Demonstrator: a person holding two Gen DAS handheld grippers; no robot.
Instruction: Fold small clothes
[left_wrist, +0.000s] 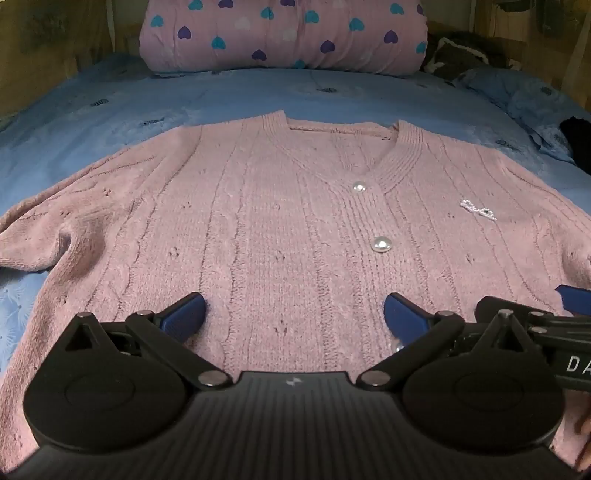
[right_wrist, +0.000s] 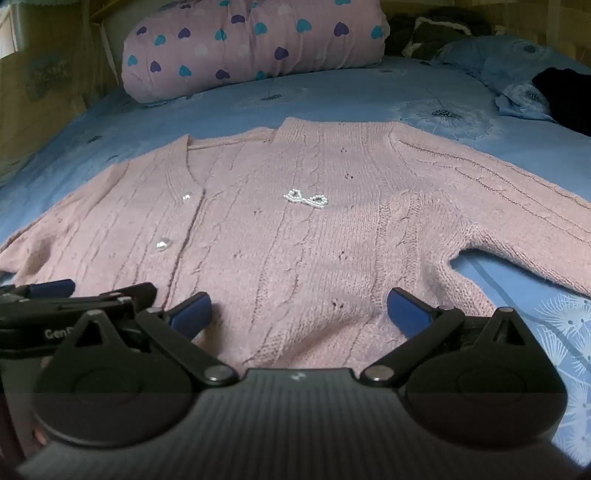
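Observation:
A pink knit cardigan (left_wrist: 258, 206) lies flat and face up on the blue bedsheet (left_wrist: 92, 122), neck towards the far end, sleeves spread to both sides. It has pearl buttons (left_wrist: 380, 243) and a small bead bow (right_wrist: 306, 199) on the chest. My left gripper (left_wrist: 293, 314) hovers open over the lower left part of the cardigan, nothing between its blue fingers. My right gripper (right_wrist: 299, 312) is open over the cardigan's (right_wrist: 295, 240) lower right part, close beside the left one. Each gripper shows at the edge of the other's view.
A pink pillow with hearts (left_wrist: 284, 33) lies at the head of the bed. Dark clothing (right_wrist: 565, 96) and a blue pillow (right_wrist: 517, 66) sit at the far right. Wooden walls rise on both sides. Bare blue sheet (right_wrist: 535, 288) lies under the right sleeve.

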